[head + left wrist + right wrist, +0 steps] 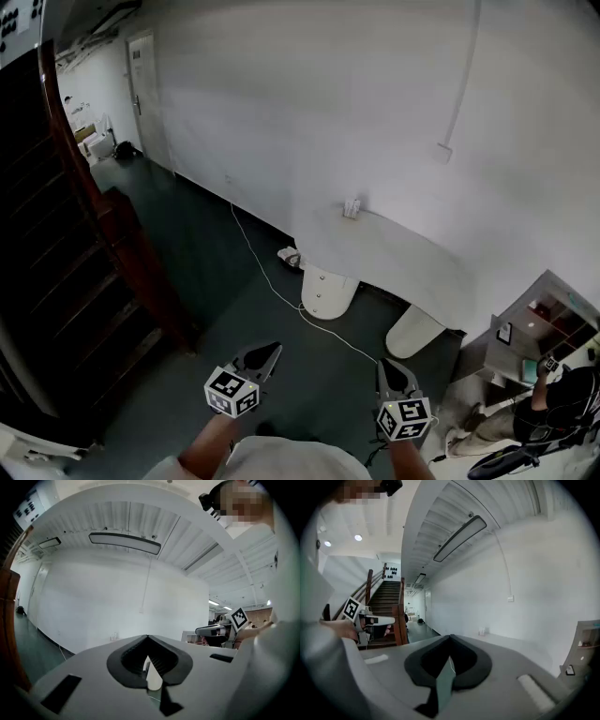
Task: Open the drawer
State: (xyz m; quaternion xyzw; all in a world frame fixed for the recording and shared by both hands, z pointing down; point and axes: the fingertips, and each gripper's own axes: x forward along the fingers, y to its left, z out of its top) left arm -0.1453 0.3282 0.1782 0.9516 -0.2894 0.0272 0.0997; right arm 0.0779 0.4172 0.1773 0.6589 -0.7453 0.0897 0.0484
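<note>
No drawer shows plainly in any view. My left gripper hovers low over the dark green floor, jaws shut and empty, pointing toward a white curved table. My right gripper hangs beside it to the right, also shut with nothing held. In the left gripper view the jaws meet at their tips, with the white wall ahead. In the right gripper view the jaws are likewise together, facing the table top. Each gripper's marker cube appears in the other's view.
A dark wooden staircase fills the left. A white cable runs across the floor to the table's round legs. An open shelf unit stands at right, with a person beside it. A door is far back.
</note>
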